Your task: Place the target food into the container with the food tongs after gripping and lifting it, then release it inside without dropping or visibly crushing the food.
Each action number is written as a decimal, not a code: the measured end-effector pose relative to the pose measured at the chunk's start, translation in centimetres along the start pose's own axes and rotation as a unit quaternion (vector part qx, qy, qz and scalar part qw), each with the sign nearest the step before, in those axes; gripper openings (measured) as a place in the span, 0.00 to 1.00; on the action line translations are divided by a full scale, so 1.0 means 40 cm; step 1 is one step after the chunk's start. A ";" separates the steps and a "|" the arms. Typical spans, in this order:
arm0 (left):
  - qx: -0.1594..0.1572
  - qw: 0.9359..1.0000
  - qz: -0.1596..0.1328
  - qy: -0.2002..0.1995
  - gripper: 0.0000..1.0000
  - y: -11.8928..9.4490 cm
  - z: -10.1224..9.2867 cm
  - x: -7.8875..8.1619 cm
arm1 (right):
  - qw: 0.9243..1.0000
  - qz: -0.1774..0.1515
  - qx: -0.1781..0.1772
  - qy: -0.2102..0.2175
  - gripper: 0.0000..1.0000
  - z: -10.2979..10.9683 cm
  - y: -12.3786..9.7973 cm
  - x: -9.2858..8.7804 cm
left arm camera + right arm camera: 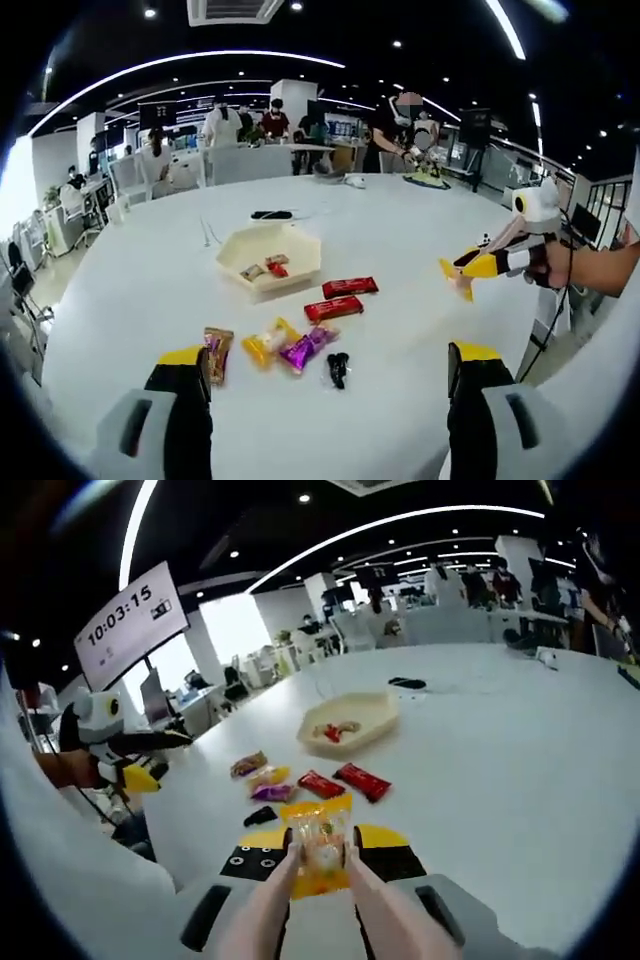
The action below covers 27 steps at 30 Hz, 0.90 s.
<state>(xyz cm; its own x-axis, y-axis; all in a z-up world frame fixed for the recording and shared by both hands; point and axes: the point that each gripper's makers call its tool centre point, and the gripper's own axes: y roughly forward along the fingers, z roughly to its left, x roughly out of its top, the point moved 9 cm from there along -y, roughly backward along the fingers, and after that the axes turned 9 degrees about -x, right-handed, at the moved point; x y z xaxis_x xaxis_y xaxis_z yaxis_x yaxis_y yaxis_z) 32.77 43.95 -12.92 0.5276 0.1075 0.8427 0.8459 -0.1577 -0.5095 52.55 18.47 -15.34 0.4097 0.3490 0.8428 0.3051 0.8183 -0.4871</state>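
My right gripper (325, 837) is shut on pale food tongs (283, 890), whose tips pinch a yellow packet with a pale snack (320, 852), lifted above the white table (520, 770). Beyond it lies a cream hexagonal tray (378, 712) with a few small snacks inside. In the left gripper view the same tray (255, 243) sits mid-table, and the right gripper (468, 272) comes in from the right, held by a hand, well off to the tray's right. My left gripper (330, 365) is open and holds nothing, above the near table edge.
Loose snacks lie before the tray: two red bars (340, 298), a brown packet (217, 350), a yellow one (270, 340), a purple one (307, 348) and a small black item (338, 368). A black object (271, 214) lies behind the tray. People and desks stand beyond the table.
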 end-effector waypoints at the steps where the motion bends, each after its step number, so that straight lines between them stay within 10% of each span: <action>1: 0.002 1.000 -0.003 0.000 0.99 -0.005 -0.002 0.005 | 1.000 -0.003 0.001 -0.001 0.23 0.001 -0.001 0.000; 27: 0.014 0.999 -0.026 -0.026 0.99 -0.041 0.021 -0.025 | 1.000 0.008 0.002 -0.012 0.24 0.046 0.041 0.013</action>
<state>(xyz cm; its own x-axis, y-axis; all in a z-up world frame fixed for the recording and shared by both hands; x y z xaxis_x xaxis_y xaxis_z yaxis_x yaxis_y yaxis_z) 30.92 44.92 -13.07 0.4852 0.1649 0.8587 0.8739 -0.1224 -0.4704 51.69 20.83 -15.29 0.3931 0.3729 0.8405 0.2949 0.8147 -0.4994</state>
